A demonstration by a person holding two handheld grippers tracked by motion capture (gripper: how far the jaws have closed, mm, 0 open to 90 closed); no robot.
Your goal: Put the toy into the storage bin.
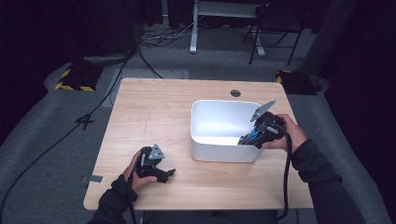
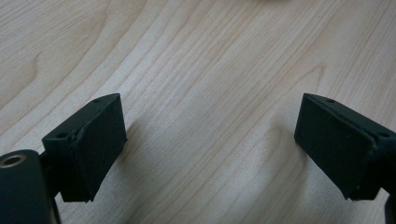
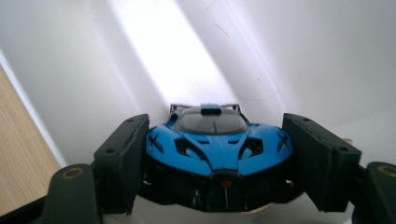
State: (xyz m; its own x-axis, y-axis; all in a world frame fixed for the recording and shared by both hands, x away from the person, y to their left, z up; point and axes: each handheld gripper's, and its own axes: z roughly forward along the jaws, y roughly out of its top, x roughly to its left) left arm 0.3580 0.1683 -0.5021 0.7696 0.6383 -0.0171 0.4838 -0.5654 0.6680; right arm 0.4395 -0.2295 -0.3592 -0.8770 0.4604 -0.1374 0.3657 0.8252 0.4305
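- The right gripper (image 3: 212, 161) has its two black fingers (image 3: 122, 161) clamped on the sides of a blue toy car (image 3: 217, 149), one pad against each flank.
- The blue toy car points its nose back toward the gripper's camera, with a dark windscreen and a small rear wing at its far end.
- In the high view the car (image 1: 252, 136) sits inside the right near corner of the white bin (image 1: 219, 151), held over the bin's right rim by the right gripper (image 1: 250, 138).
- The white bin stands on the right half of the wooden table (image 1: 154, 112); its pale inner walls surround the car.
- The left gripper (image 1: 169, 174) rests on the table at the near left, well apart from the bin.
- Its fingers (image 2: 91, 144) stand wide apart with bare wood between them.
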